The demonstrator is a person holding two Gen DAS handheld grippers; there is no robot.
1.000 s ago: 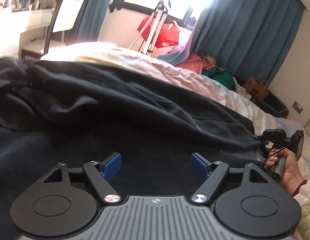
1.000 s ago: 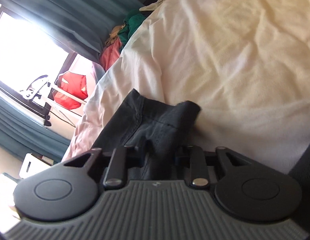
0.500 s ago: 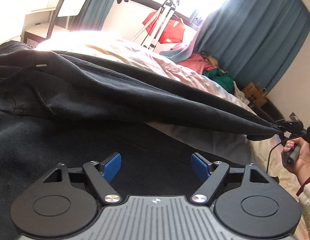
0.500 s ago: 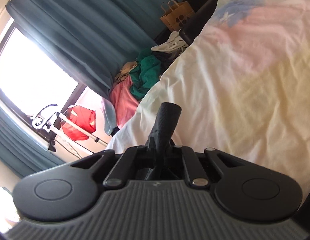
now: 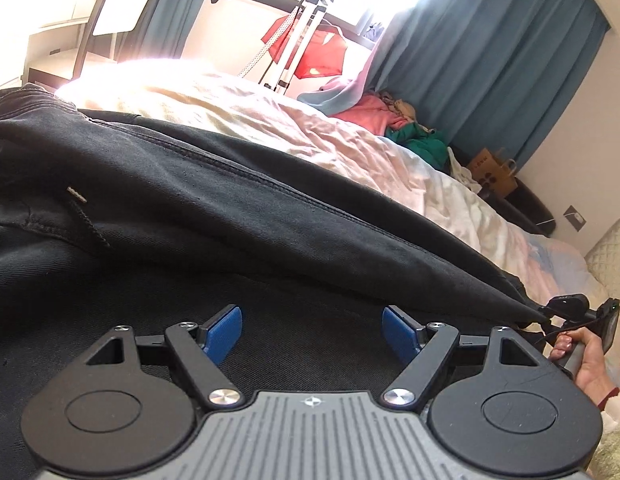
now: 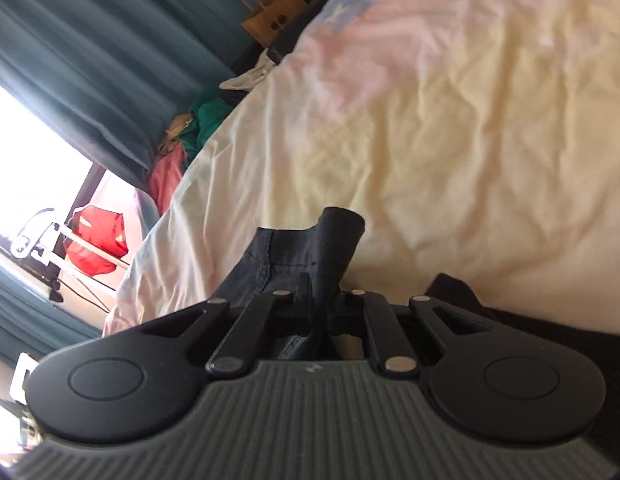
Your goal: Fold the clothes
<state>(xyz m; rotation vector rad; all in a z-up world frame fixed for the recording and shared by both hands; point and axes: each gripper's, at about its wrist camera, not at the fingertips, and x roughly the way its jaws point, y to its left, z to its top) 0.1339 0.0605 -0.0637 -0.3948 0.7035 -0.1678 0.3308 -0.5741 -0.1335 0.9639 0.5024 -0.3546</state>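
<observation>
Hovering low over the black trousers [image 5: 214, 208], the left gripper [image 5: 311, 330] has its blue pads [image 5: 222, 332] spread wide, empty. The right gripper [image 6: 323, 300], gripped by a hand [image 5: 585, 360] at the far end, is clamped on the trouser hem [image 6: 333, 240], stretching the leg taut across the cream bed sheet [image 6: 469, 140].

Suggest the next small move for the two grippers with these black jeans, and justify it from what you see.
Probably the right gripper, shut on the black jeans at the hem, should carry that leg end toward the waist, as the leg is stretched along the bed. The left gripper is open over the fabric, free to pin it.
</observation>
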